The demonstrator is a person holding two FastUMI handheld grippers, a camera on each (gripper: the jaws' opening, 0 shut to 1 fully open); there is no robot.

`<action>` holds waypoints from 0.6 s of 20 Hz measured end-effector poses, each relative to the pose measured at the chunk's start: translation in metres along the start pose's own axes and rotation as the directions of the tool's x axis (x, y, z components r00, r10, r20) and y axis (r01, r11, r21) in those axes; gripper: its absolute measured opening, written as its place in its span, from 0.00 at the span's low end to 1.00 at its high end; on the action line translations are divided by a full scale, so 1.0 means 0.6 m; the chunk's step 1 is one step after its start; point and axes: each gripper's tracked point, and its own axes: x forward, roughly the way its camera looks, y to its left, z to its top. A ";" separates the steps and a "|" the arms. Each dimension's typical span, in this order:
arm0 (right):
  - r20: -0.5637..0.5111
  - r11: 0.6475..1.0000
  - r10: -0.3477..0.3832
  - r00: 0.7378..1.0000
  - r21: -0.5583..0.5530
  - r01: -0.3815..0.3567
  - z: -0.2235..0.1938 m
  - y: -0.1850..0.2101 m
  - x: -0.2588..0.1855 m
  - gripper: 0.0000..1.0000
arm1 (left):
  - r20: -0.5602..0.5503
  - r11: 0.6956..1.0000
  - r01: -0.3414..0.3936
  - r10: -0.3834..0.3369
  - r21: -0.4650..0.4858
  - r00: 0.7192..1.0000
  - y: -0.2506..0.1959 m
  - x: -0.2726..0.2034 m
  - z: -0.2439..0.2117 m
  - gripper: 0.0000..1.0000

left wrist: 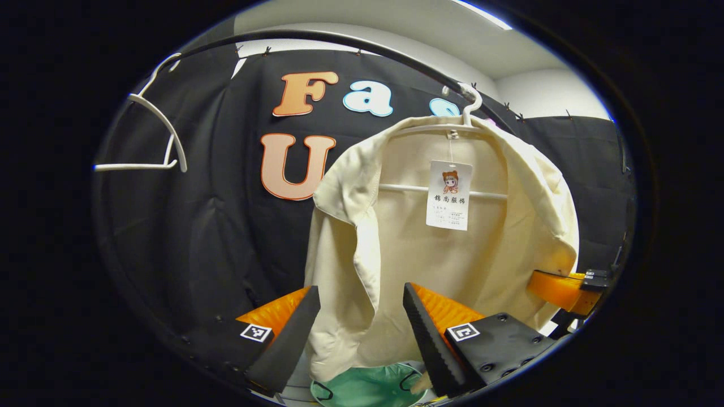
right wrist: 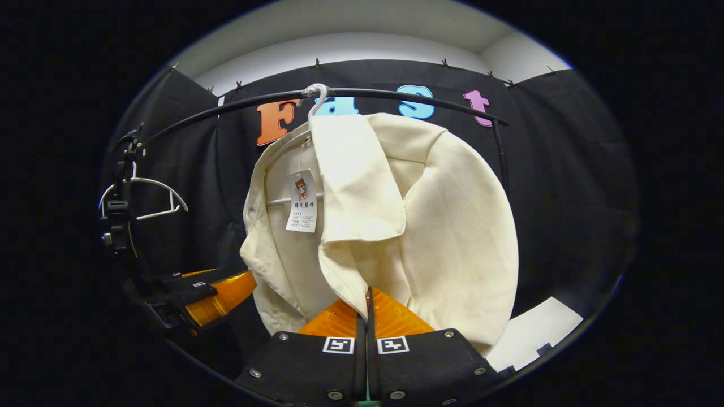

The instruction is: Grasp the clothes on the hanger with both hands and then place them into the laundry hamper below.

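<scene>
Clothes (left wrist: 452,249) hung on the white hanger (left wrist: 469,107). Your left gripper (left wrist: 362,333) stood wide around the front edge. Your right gripper (right wrist: 366,308) was pinched onto the lapel fold.

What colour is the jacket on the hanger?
Cream, plain; the jacket shows best in the right gripper view.

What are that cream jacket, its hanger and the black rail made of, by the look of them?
The jacket looks like matte woven cloth, perhaps cotton: soft folds, no shine. Its hanger seems smooth white plastic, glossy at the hook. The rail looks like dark painted metal tubing with a faint sheen, though the material is uncertain.
</scene>
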 end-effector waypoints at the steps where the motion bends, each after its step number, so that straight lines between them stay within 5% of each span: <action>1: 0.003 1.000 -0.002 1.000 -0.002 0.002 0.002 -0.001 -0.002 0.01 | -0.006 1.000 -0.004 0.004 -0.008 1.000 0.001 0.011 -0.001 0.97; 9: 0.024 0.999 -0.022 0.999 -0.026 0.022 0.013 -0.011 -0.007 0.01 | -0.039 0.999 -0.035 0.033 -0.040 0.999 0.008 0.102 -0.011 0.97; 12: 0.027 0.999 -0.029 0.999 -0.023 0.030 0.017 -0.017 -0.010 0.01 | -0.065 0.998 0.023 -0.027 -0.061 0.998 -0.012 0.124 -0.024 0.97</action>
